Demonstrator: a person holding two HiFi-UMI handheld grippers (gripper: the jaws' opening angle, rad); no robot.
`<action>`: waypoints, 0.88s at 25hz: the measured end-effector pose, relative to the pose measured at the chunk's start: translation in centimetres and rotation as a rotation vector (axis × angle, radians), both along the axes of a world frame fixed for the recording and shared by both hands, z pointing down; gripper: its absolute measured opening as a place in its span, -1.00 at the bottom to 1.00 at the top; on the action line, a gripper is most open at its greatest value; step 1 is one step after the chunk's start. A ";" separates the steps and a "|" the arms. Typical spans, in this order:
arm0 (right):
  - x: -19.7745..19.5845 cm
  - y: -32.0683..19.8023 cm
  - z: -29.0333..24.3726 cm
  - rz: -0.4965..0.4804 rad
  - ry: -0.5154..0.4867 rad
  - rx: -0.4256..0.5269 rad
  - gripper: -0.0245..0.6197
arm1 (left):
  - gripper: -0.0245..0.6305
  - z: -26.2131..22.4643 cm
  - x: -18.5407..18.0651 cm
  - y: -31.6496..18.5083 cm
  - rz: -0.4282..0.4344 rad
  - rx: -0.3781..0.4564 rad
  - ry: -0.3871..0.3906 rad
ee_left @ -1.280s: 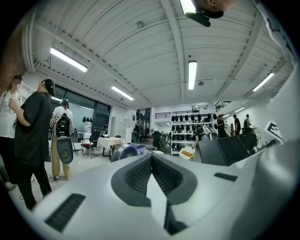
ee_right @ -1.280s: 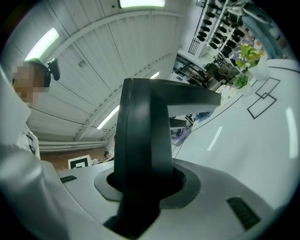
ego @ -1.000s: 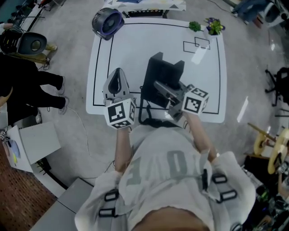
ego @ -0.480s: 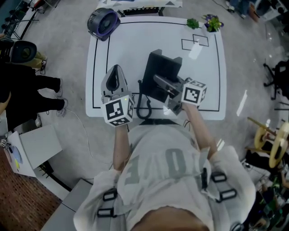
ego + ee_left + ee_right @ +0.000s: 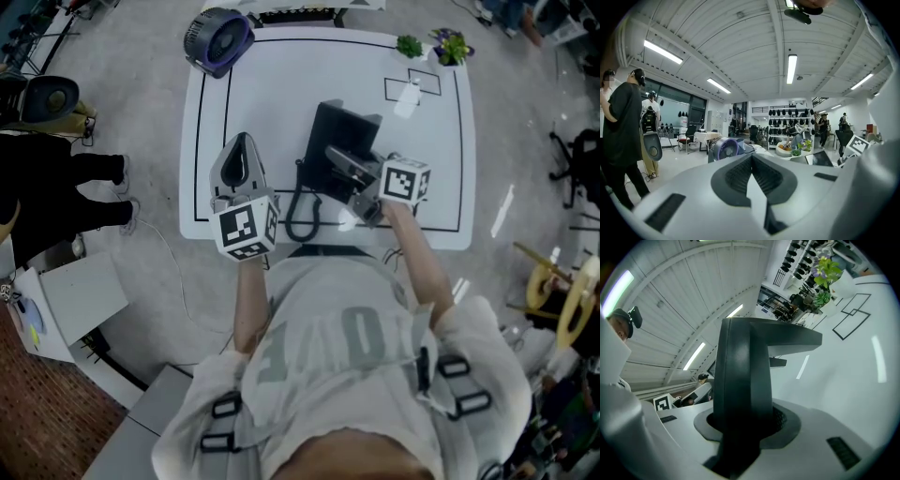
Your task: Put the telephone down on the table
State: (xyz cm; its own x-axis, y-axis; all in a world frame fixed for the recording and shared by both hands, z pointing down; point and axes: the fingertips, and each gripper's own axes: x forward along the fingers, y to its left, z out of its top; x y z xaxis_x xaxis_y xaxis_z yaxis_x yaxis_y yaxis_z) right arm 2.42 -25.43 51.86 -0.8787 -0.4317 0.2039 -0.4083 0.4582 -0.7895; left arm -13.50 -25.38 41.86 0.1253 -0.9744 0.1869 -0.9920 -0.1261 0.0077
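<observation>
A black telephone base (image 5: 345,139) stands on the white table (image 5: 272,103), near its middle. Its coiled cord (image 5: 300,204) loops on the table in front of it. My right gripper (image 5: 361,180) is shut on the black telephone handset (image 5: 339,161), held just over the base's near end. In the right gripper view the handset (image 5: 743,376) rises between the jaws and fills the gap. To the left of the base my left gripper (image 5: 242,142) is shut with nothing in it; its pads (image 5: 740,176) meet.
A round purple fan (image 5: 221,37) sits at the table's far left corner, also in the left gripper view as the fan (image 5: 725,149). Small potted plants (image 5: 450,45) stand at the far right corner. A person in black (image 5: 56,173) stands left of the table.
My right gripper has carried the handset a little farther over the table, and the cord that hung at the front edge now lies on the tabletop. The left gripper has held still.
</observation>
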 end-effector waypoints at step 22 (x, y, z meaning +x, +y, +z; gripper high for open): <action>1.5 -0.8 3.8 0.099 0.017 -0.110 -0.44 | -0.91 0.9 -1.1 -1.1 0.004 -0.018 0.008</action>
State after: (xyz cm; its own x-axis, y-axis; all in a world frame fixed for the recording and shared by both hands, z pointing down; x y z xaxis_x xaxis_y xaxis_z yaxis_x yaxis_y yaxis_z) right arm 3.93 -26.26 55.64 -0.8291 -0.4898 0.2696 -0.4611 0.3262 -0.8252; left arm -14.63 -26.50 42.80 0.1308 -0.9702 0.2039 -0.9914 -0.1299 0.0175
